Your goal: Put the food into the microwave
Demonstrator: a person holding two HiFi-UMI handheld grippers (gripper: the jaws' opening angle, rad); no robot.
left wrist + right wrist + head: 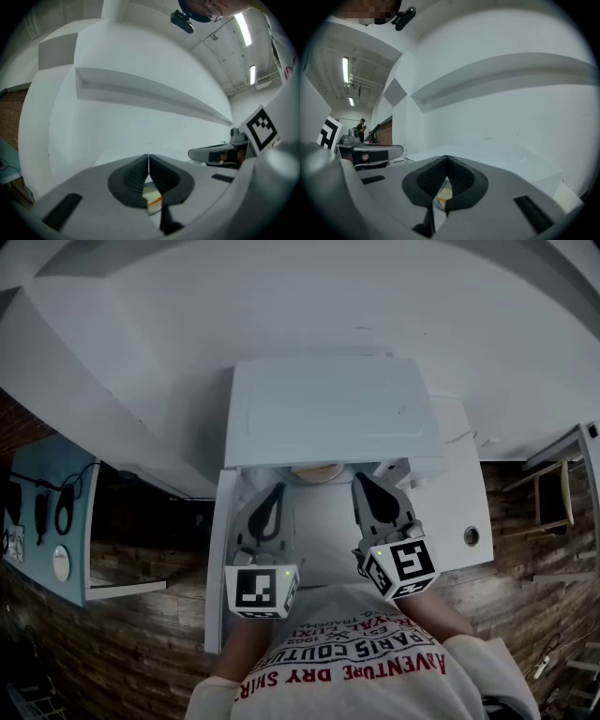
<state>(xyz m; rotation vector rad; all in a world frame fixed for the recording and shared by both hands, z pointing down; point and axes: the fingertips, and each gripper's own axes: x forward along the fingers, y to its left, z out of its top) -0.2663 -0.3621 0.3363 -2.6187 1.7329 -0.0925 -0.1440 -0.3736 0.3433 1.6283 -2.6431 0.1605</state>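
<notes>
Left claw [277, 491] and right claw [363, 482] are both clenched, pads together. The food [315, 471] lies between their tips at the microwave [333, 413] mouth, at 1 o'clock from the left and 11 o'clock from the right. It appears about equally near to both.

A white counter [469, 507] carries a white microwave [333, 413], its door [217, 559] swung open at left.

White desk [459, 493], round cable hole [472, 536] near its right edge. Left: blue board [52, 512], black cords [64, 507] hanging on it, round white disc [61, 562] below. Brown plank floor [141, 634]. Right: wooden chair [553, 495], partly cut off. Wall ledge [154, 93]. Ceiling strip lights [243, 28]. Distant person [361, 127], standing.
</notes>
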